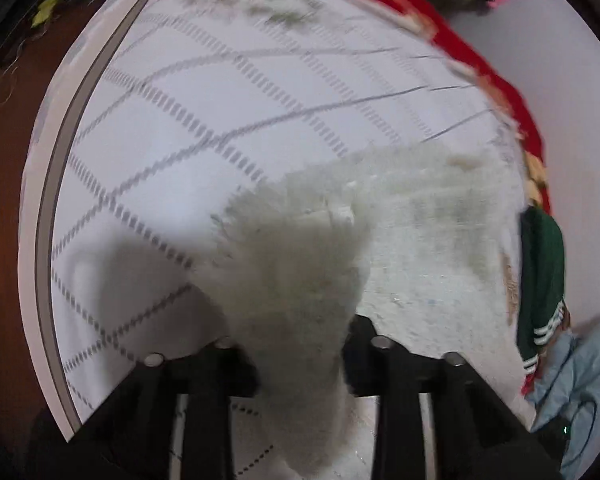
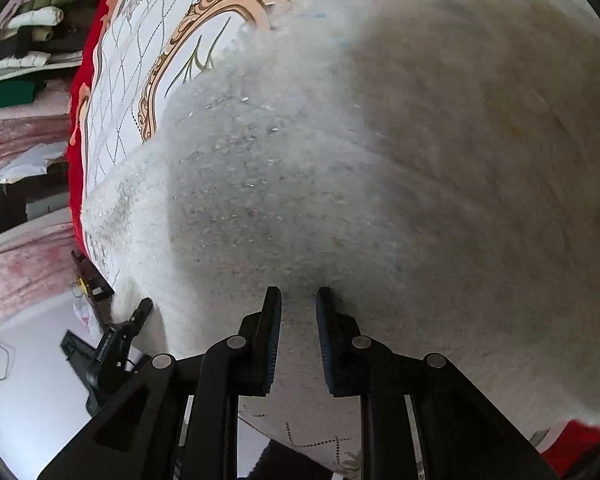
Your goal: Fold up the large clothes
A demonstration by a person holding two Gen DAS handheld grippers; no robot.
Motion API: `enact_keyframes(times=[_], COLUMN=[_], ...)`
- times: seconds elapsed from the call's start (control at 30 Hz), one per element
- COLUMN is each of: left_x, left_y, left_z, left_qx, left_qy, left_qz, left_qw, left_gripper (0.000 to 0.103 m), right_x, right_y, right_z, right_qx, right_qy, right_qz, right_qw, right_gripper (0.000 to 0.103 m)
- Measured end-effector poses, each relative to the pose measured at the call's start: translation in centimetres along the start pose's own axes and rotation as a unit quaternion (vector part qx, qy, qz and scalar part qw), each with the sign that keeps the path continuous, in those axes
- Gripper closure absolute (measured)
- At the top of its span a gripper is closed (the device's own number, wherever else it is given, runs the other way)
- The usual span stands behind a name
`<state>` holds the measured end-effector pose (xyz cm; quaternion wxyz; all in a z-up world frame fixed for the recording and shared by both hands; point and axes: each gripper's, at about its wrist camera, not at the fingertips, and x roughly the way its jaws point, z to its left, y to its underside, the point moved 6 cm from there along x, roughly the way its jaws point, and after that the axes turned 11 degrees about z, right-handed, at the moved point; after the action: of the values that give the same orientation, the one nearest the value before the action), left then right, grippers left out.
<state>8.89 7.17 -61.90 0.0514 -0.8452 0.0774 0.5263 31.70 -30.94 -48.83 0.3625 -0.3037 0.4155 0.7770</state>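
The left hand-held gripper is clamping a bunched fold of the fluffy white garment, which is lying spread over the quilted bed cover. The right hand-held gripper is pinching the same fluffy white garment near its front edge, jaws nearly closed on the fabric.

I read this as a home bedroom: quilted bedspread with red border over a bed, folded clothes stacked far left.
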Motion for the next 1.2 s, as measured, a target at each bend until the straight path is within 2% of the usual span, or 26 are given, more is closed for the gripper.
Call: enact_keyframes(times=[0.1,0.17,0.23,0.33,0.37,0.53,0.6,0.63,0.67,0.7,0.73,0.8,0.87,0.93,1.0,1.07,1.13,1.2], left_x=[-2.8,-5.6,-7.9,-6.6,-5.0,1.4,2.3,2.0,1.7,1.1,0.4,-1.4,-3.1,-4.7,-5.8,-6.7,-7.5,-8.5], left_y=[-0.2,0.3,1.2,1.4,1.1,-1.0,-1.4,-1.3,-1.6,-1.7,-1.9,-2.4,-2.8,-3.2,-4.3,-4.5,-4.9,-5.2], left_z=[-1.7,-3.3,-4.9,-5.0,-4.5,-2.2,-1.7,-1.5,-1.7,-1.9,-2.3,-2.9,-3.1,-3.0,-3.2,-2.8,-3.2,-3.8], left_qx=[0.044,0.073,0.109,0.117,0.113,0.065,0.051,0.052,0.058,0.065,0.074,0.09,0.099,0.115,0.126,0.147,0.183,0.211], left_qy=[0.032,0.087,0.155,0.189,0.192,0.181,0.181,0.178,0.159,0.143,0.128,0.11,0.104,0.091,0.087,0.06,0.029,0.014], left_qz=[-0.018,-0.026,-0.025,-0.008,0.01,0.057,0.057,0.049,0.034,0.021,0.007,-0.014,-0.03,-0.048,-0.059,-0.069,-0.084,-0.099], left_qw=[0.9983,0.9932,0.9816,0.975,0.9748,0.9796,0.9806,0.9814,0.985,0.9873,0.989,0.9898,0.9891,0.988,0.9865,0.9848,0.9791,0.9724], left_gripper=[0.085,0.086,0.086,0.084,0.077,0.067,0.066,0.066,0.068,0.075,0.087,0.088,0.089,0.089,0.089,0.089,0.089,0.089], right_x=[0.9,1.1,1.1,0.8,1.0,0.9,1.4,1.3,1.2,0.8,0.1,-1.2,-1.6,0.3,3.6,6.5,7.2,7.5], right_y=[-0.5,-0.6,-0.4,-0.1,-0.3,-0.1,-0.5,-0.4,-0.4,-0.2,0.1,0.5,0.4,-0.6,-1.9,-3.4,-4.3,-4.8], right_z=[1.2,1.5,1.5,0.7,0.7,-0.3,0.6,0.7,1.0,1.5,2.0,3.2,4.2,4.7,5.1,6.4,8.5,11.2], right_qx=[-0.01,-0.015,-0.015,-0.011,-0.007,0.004,0.003,0.002,0.0,0.0,0.005,0.0,-0.013,-0.008,0.009,0.018,-0.008,-0.062], right_qy=[0.018,0.029,0.027,0.017,0.013,-0.002,0.004,0.01,0.015,0.018,0.01,-0.013,-0.008,0.009,0.003,0.02,0.054,0.075], right_qz=[0.002,0.001,0.003,0.007,0.008,0.01,0.008,0.007,0.006,0.003,-0.004,-0.019,-0.032,-0.027,-0.004,0.008,0.005,0.014], right_qw=[1.0,0.999,1.0,1.0,1.0,1.0,1.0,1.0,1.0,1.0,1.0,1.0,0.999,1.0,1.0,1.0,0.999,0.995], right_gripper=[0.084,0.084,0.084,0.084,0.084,0.084,0.084,0.082,0.081,0.08,0.08,0.08,0.08,0.08,0.08,0.084,0.084,0.081])
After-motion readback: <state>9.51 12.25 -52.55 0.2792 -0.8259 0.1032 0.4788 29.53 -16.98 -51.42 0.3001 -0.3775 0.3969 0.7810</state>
